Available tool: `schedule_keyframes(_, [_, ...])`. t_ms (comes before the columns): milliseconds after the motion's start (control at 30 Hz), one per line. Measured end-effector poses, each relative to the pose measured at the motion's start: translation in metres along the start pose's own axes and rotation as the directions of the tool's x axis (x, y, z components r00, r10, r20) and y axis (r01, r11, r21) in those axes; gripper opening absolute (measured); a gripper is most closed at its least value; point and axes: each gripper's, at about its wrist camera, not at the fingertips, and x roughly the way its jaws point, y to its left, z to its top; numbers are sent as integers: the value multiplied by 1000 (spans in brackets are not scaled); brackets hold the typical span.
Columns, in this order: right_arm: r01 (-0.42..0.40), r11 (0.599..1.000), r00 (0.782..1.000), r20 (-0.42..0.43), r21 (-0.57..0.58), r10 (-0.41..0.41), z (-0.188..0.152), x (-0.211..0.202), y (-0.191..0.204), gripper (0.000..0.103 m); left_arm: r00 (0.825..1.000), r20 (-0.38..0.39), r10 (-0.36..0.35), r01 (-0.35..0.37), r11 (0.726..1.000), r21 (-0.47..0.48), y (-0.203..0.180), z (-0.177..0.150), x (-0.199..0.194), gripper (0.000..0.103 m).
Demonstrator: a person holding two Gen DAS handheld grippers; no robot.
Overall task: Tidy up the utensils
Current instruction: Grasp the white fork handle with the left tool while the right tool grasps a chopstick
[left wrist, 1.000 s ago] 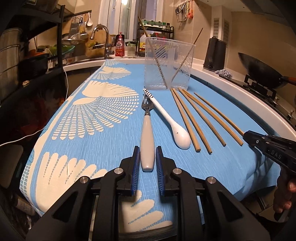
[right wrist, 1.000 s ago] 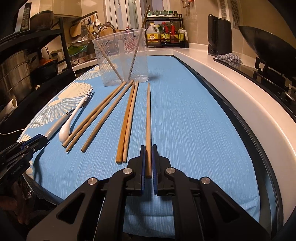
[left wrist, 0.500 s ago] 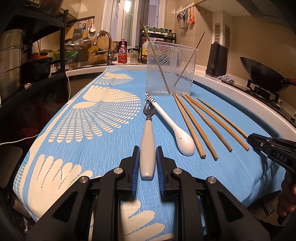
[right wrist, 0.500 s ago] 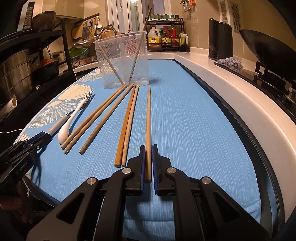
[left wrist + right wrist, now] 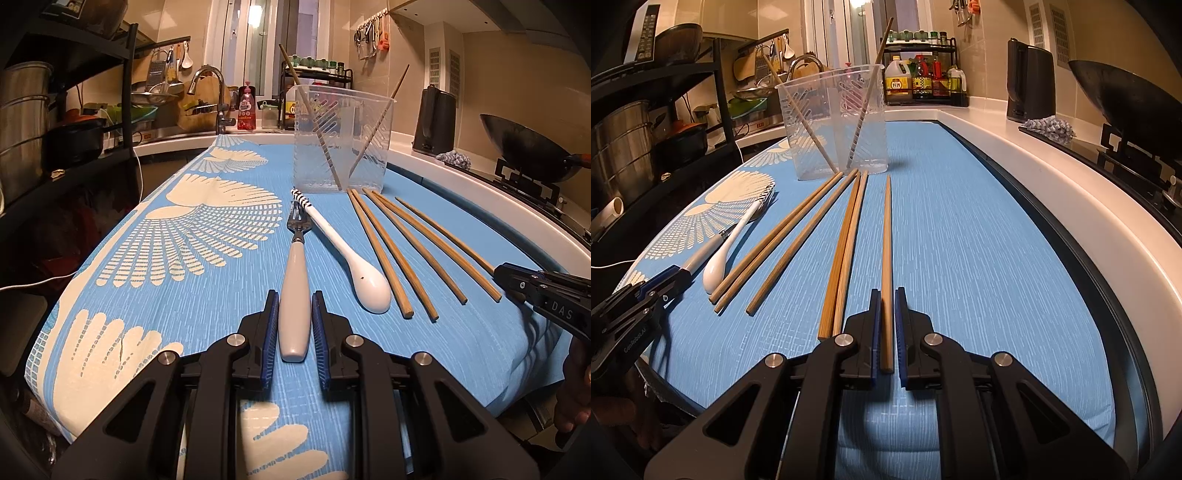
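1. A home kitchen: a sink faucet (image 5: 207,79) stands at the back.
2. A wok (image 5: 524,151) sits on a stove.
3. Oil and sauce bottles (image 5: 923,81) fill a rack.
4. Steel pots (image 5: 622,147) line shelves.

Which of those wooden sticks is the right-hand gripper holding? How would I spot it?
Start at the clear plastic tub standing on the blue cloth; six chopsticks lie fanned out in front of it. The held chopstick is the one farthest right, its near end clamped in the right gripper. It lies alone, apart from the touching pair on its left.
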Motion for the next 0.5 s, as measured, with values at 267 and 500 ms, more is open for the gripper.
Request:
schedule_keyframes(267, [6, 1000, 1000, 5, -1, -6, -1, 0, -1, 9, 1000, 4, 3, -3, 1000, -6, 0, 1, 1, 19])
schedule_keyframes(500, [4, 1000, 1000, 0, 0, -4, 1, 1, -1, 6, 1000, 11, 10, -10, 1000, -1, -1, 1, 3, 18])
